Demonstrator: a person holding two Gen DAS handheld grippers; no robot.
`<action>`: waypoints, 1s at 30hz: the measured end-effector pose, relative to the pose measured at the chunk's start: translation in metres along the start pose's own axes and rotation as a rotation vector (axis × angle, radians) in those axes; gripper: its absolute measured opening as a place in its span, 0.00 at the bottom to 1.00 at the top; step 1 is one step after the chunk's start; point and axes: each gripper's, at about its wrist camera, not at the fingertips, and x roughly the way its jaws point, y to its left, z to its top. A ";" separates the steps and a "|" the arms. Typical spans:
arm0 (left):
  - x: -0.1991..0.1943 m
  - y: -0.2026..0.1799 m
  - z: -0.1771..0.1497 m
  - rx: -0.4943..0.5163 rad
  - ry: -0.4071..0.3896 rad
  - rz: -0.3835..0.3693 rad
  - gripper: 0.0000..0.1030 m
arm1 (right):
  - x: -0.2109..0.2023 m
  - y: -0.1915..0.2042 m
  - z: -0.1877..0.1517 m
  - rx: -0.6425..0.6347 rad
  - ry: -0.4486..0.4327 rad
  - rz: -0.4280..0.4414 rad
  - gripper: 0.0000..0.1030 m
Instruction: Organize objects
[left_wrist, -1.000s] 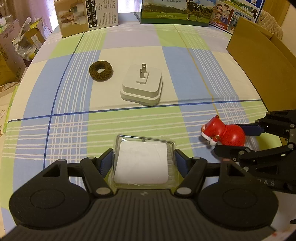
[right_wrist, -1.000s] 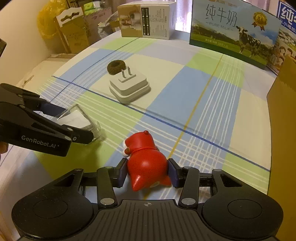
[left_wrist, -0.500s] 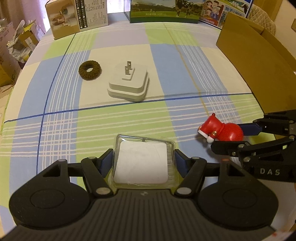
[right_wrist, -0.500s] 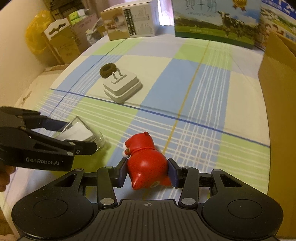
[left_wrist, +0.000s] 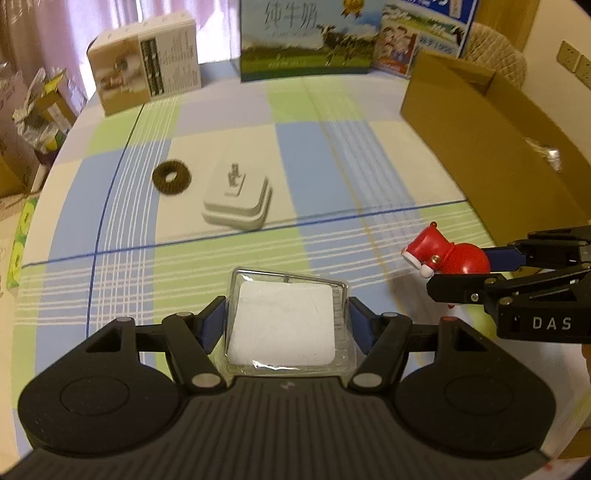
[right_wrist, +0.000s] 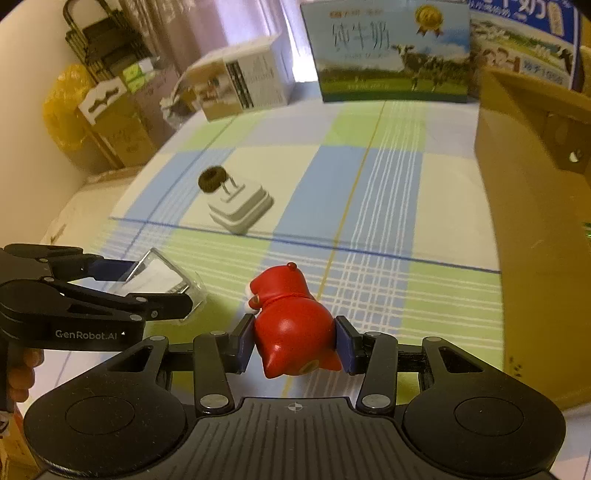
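My left gripper is shut on a clear plastic case with a white pad inside, held above the checked tablecloth. From the right wrist view the same case shows at the left, in the left gripper. My right gripper is shut on a red toy figure, lifted off the cloth; the toy appears at the right in the left wrist view, in the right gripper. A white plug adapter and a brown hair tie lie mid-table.
An open cardboard box stands along the right side of the table. Milk cartons and a product box line the far edge. Cardboard and clutter sit beyond the left edge.
Both grippers have risen and tilted up with their loads, so the table objects look farther off and the far boxes and the carton's inside come into view. Grips unchanged.
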 end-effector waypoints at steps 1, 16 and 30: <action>-0.004 -0.002 0.001 0.004 -0.008 -0.003 0.63 | -0.005 0.000 0.000 0.003 -0.009 0.001 0.41; -0.049 -0.064 0.023 0.108 -0.123 -0.097 0.63 | -0.088 -0.020 -0.009 0.073 -0.174 -0.036 0.41; -0.048 -0.152 0.059 0.222 -0.180 -0.184 0.63 | -0.157 -0.095 -0.016 0.165 -0.281 -0.139 0.41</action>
